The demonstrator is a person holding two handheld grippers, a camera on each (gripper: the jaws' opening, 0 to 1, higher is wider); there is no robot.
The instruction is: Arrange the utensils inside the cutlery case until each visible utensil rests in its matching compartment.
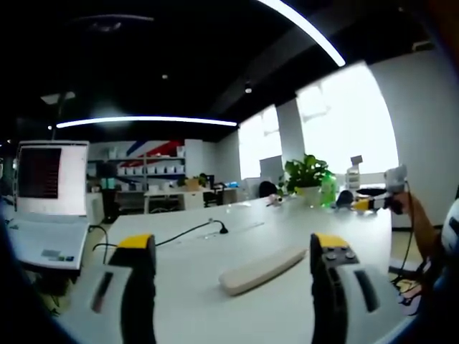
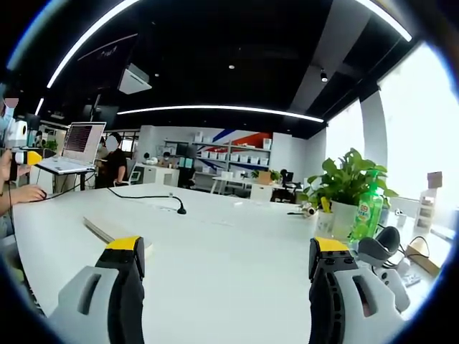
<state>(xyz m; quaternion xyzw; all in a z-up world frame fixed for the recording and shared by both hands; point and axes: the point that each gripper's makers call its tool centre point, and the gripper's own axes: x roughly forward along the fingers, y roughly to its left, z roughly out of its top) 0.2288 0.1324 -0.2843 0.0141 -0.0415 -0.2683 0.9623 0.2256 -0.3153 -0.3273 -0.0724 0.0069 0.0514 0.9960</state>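
**A:** ok so where's your stuff right now?

**B:** In your left gripper view the cutlery case [image 1: 262,269] is lying flat on the white table [image 1: 215,244], a long pale closed-looking thing running from about 7 o'clock up toward 2 o'clock. It sits between your left gripper [image 1: 233,287] jaws but further out, not touching either one. Can't see any utensils from this angle, so no idea which compartment holds what

**A:** and the tongs?

**B:** Left ones are released, jaws wide apart with nothing between them but tabletop. Your right gripper [image 2: 226,287] is the same deal in the right gripper view, spread open over bare table, gripping nothing

**A:** anything else around?

**B:** In the left gripper view there's a laptop [image 1: 46,201] on a stand at 9 o'clock, a black cable [image 1: 186,233] snaking across the table toward the centre, and a potted plant [image 1: 307,175] at about 2 o'clock with a green bottle [image 1: 328,190] just beside it. In the right gripper view the plant and bottle sit at 3 o'clock, and at 8 o'clock a flat pale object [image 2: 107,233] lies just beyond your left-hand jaw, could be the case edge-on but I can't tell. A person's hand [image 2: 25,193] rests on the table at 9 o'clock
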